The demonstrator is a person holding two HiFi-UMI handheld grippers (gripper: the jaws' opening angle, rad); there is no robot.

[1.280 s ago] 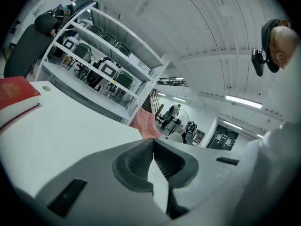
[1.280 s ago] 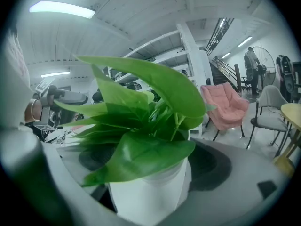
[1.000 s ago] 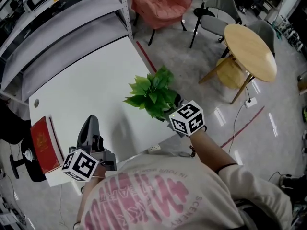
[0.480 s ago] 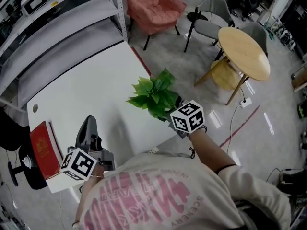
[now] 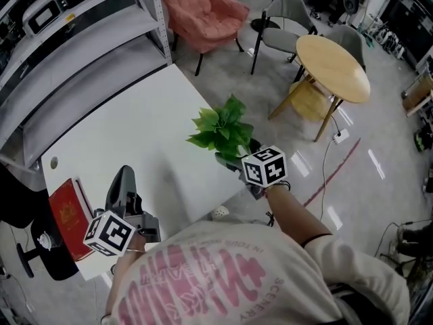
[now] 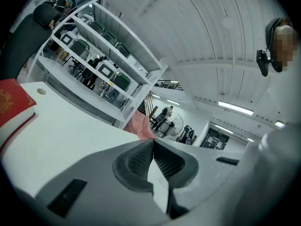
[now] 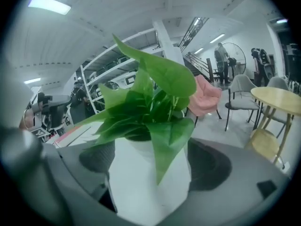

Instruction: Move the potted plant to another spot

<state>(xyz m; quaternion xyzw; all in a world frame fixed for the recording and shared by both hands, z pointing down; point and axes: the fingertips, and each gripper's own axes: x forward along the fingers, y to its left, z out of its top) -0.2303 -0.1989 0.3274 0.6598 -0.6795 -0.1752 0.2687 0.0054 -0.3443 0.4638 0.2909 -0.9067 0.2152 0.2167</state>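
Observation:
The potted plant [image 5: 223, 130] has broad green leaves and a white pot [image 7: 149, 182]. In the head view it stands at the near right corner of the white table [image 5: 128, 137]. My right gripper [image 5: 245, 162] is shut on the pot, one pad pressed on each side, with the leaves spreading above the jaws in the right gripper view. My left gripper [image 5: 124, 185] rests over the table's near left part, its jaws shut with nothing between them; the ribbed pads [image 6: 136, 159] meet in the left gripper view.
A red book [image 5: 67, 215] lies at the table's near left edge. Grey shelving [image 5: 74, 26] runs along the far side. On the floor to the right stand a pink armchair [image 5: 203, 9], a grey chair [image 5: 287, 19] and a round wooden table [image 5: 333, 66].
The plant and my right gripper have shifted slightly right and up in the head view, partly with the camera's own motion. My left gripper has stayed put.

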